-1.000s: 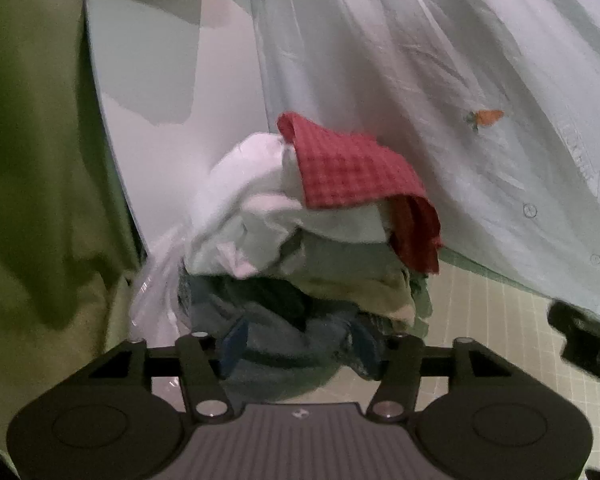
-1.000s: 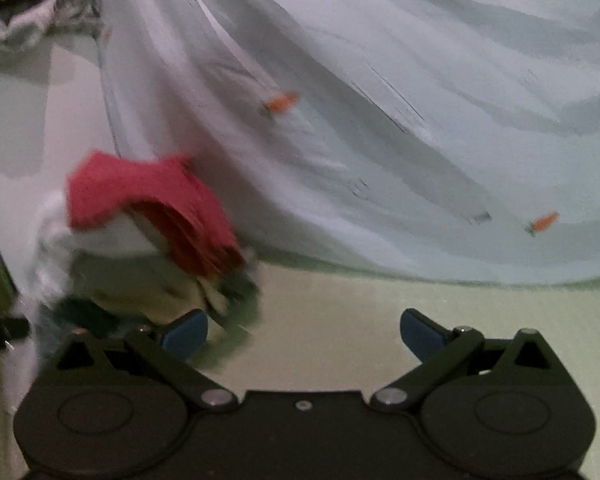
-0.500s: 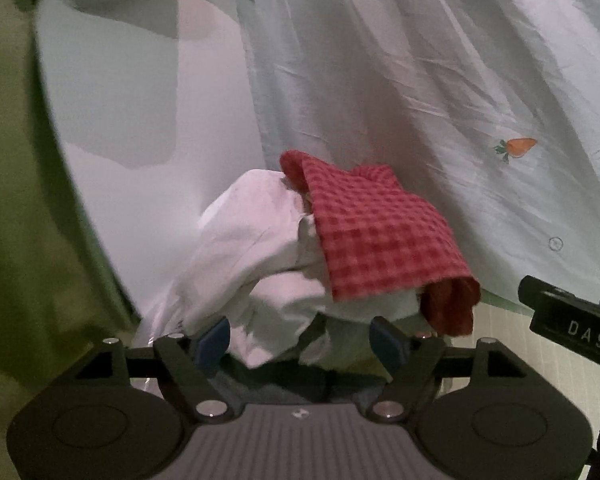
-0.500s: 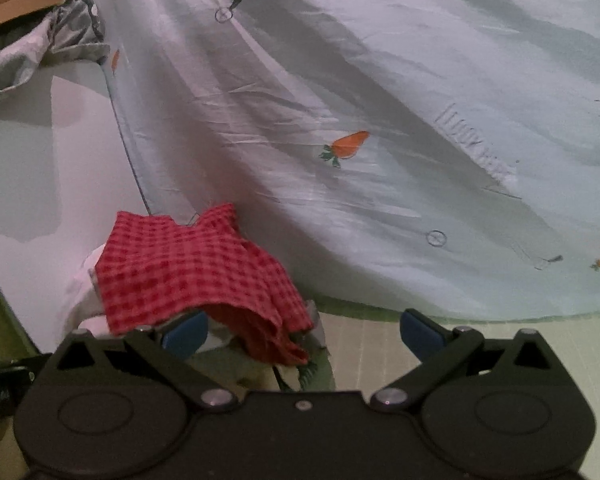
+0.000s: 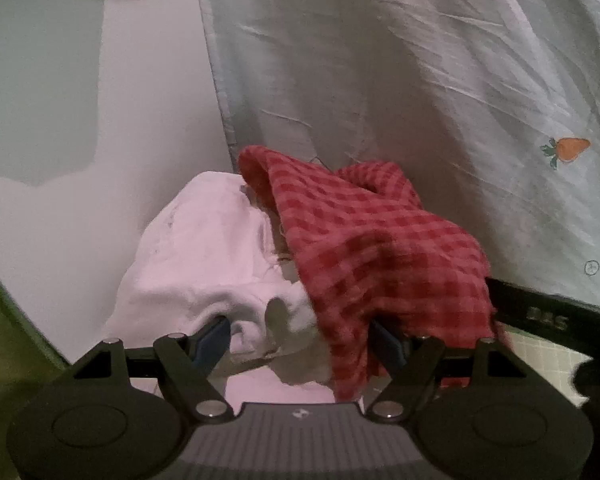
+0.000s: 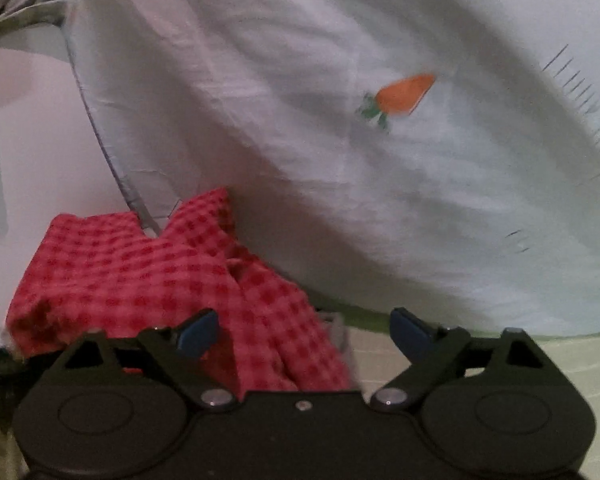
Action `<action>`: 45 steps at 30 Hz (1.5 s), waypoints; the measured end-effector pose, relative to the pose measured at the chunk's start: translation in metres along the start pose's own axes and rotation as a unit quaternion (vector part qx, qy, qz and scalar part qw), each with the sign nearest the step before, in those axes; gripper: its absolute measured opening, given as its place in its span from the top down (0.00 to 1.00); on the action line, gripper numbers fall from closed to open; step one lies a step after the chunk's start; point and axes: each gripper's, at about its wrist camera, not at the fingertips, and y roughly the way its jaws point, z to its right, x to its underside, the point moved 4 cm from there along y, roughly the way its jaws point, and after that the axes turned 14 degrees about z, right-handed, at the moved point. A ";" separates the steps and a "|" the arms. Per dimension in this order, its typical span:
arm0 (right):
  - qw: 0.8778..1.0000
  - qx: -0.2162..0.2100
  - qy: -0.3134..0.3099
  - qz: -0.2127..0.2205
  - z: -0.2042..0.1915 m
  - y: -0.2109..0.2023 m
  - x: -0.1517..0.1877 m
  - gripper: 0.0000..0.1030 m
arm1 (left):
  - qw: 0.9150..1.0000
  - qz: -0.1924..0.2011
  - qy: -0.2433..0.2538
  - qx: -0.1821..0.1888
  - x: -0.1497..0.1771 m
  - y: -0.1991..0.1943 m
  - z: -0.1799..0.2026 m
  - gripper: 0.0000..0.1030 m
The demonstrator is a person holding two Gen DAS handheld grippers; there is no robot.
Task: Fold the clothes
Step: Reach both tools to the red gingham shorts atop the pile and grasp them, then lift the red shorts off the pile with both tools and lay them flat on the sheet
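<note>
A red checked cloth (image 5: pixel 372 248) lies on top of a pile of clothes, beside a white garment (image 5: pixel 204 248). My left gripper (image 5: pixel 300 340) is open, its fingers spread around the front of the pile; the cloth's edge hangs over the right finger. The red checked cloth also shows in the right wrist view (image 6: pixel 148 276). My right gripper (image 6: pixel 304 332) is open, low at the cloth's right side, its left fingertip (image 6: pixel 198 330) in front of the cloth. The right gripper's body (image 5: pixel 548 320) shows at the right of the left wrist view.
A pale sheet with carrot prints (image 6: pixel 380 140) hangs behind the pile and fills the background. A white wall (image 5: pixel 120 120) is at the left. A pale green gridded mat (image 6: pixel 500 360) lies under the pile. Green fabric (image 5: pixel 4 340) is at the far left.
Both grippers have moved in close to the pile. The red checked cloth now fills more of both views and hangs over my left gripper's right finger.
</note>
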 end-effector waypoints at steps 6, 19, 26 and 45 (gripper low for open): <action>0.996 -0.048 0.058 -0.043 0.004 0.037 0.008 0.19 | 1.000 0.000 -0.009 0.010 -0.002 0.005 -0.003 0.25; 0.996 -0.072 0.043 -0.017 0.014 0.008 0.000 1.00 | 0.999 0.000 -0.032 -0.016 -0.003 -0.018 0.002 0.28; 0.998 -0.041 0.039 0.008 0.052 -0.024 -0.013 1.00 | 0.999 0.007 -0.041 -0.005 0.003 -0.044 0.011 0.28; 0.994 -0.076 0.008 -0.074 0.038 0.065 0.021 0.45 | 0.998 0.010 -0.061 -0.005 -0.032 0.026 -0.005 0.41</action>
